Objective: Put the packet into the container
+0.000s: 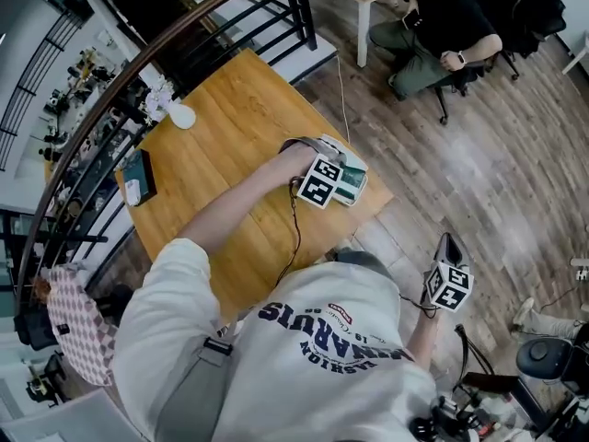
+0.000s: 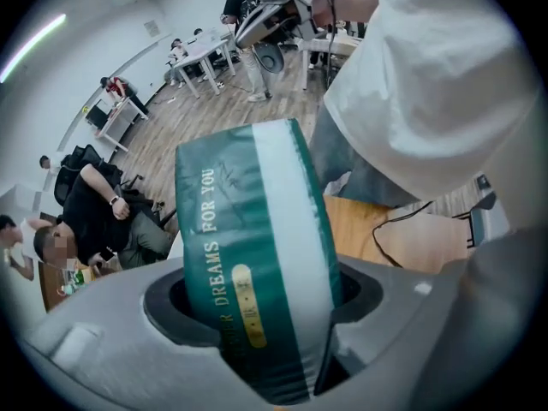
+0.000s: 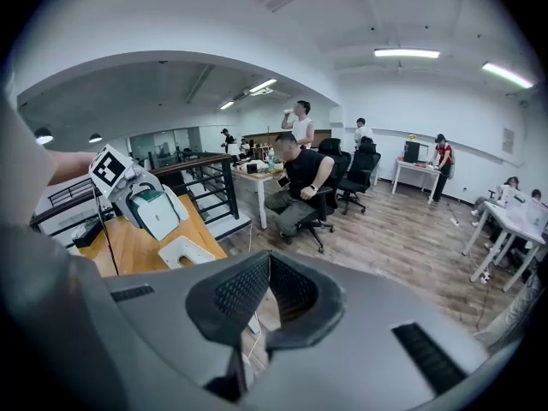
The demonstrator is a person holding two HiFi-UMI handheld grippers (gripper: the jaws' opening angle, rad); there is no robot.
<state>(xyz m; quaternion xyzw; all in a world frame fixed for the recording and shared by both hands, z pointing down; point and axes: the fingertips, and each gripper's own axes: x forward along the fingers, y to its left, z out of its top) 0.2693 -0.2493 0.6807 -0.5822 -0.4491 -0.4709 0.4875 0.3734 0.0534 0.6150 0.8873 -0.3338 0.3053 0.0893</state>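
Observation:
My left gripper (image 1: 340, 168) is shut on a green and white packet (image 1: 353, 188) and holds it over the wooden table's (image 1: 230, 127) near right corner. In the left gripper view the packet (image 2: 248, 221) stands upright, pinched between the jaws of that gripper (image 2: 257, 268). From the right gripper view, the left gripper (image 3: 141, 197) holds the packet (image 3: 159, 214) just above a white container (image 3: 184, 251) lying on the table by that corner. My right gripper (image 1: 448, 245) hangs off the table at the person's right side, over the floor. Its jaws (image 3: 264, 259) are shut with nothing between them.
A dark box (image 1: 140, 178) and a white rounded object (image 1: 181, 115) sit near the table's far edge, beside a black curved railing (image 1: 184, 35). A thin cable (image 1: 296, 238) trails over the tabletop. A seated person (image 1: 446, 26) on an office chair is beyond the table.

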